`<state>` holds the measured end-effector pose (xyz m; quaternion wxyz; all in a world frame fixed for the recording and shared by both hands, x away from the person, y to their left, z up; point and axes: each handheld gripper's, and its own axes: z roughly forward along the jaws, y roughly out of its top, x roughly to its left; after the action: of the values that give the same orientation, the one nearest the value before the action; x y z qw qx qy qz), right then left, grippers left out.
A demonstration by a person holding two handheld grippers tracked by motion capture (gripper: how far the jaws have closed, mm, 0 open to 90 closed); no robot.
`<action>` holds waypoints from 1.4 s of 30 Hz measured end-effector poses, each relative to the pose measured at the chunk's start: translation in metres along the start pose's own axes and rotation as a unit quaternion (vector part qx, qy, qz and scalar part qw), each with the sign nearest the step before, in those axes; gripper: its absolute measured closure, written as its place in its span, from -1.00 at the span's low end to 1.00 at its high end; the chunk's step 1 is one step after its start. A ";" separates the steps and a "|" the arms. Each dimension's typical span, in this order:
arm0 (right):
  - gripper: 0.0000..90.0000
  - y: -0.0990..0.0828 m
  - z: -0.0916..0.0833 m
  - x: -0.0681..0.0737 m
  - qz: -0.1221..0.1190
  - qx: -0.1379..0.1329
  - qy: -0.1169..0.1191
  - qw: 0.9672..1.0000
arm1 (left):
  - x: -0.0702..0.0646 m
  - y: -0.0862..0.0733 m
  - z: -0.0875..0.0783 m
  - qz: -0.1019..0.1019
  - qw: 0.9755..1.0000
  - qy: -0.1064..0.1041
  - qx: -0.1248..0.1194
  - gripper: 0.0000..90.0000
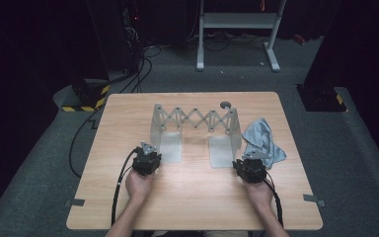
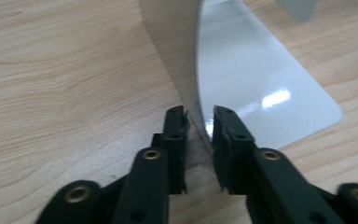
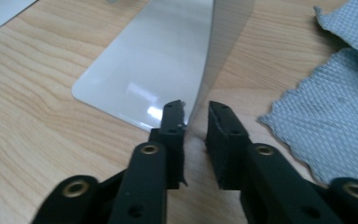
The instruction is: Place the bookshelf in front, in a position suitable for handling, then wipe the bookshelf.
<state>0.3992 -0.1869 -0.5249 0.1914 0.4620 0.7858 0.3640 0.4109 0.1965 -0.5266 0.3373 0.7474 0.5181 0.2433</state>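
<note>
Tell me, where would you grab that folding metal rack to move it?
Likely by its two upright end plates, one gripper each, coming from the near side. Each plate stands on edge facing the grippers, thin enough to slip between the jaws; the lattice looks floppy.

Wooden table [image 1: 192, 197], light grain, rounded corners; stands on grey carpet [image 1: 355, 163]. On it: extendable metal rack [image 1: 196, 129], two upright end plates joined by a scissor lattice, each with a flat foot plate lying on the top toward the person; left foot plate [image 2: 261, 88] and right foot plate [image 3: 154, 70] glossy, flush on the wood. Grey cloth [image 1: 264, 140] crumpled just right of the rack's right end, near the table's right edge; waffle weave visible in the right gripper view. Small dark round knob [image 1: 225, 104] by the far edge, behind the rack. Grey tape tabs at left [image 1: 74, 202] and right [image 1: 314, 199] near corners.
</note>
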 end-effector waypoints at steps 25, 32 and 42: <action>0.03 0.001 -0.021 -0.039 0.019 -0.016 -0.055 0.998 | 0.006 -0.002 0.004 -0.025 1.000 0.013 -0.008 0.15; -0.09 0.009 -0.024 -0.056 0.035 -0.019 -0.094 0.995 | 0.005 -0.002 0.003 -0.019 1.000 0.007 -0.012 0.41; -0.31 0.034 -0.016 -0.074 0.086 -0.031 -0.158 0.983 | 0.005 -0.002 0.003 -0.023 1.000 -0.008 -0.014 0.56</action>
<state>0.4458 -0.2464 -0.4910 0.2948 0.5733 0.6916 0.3257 0.4137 0.2014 -0.5302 0.3571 0.7323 0.5293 0.2369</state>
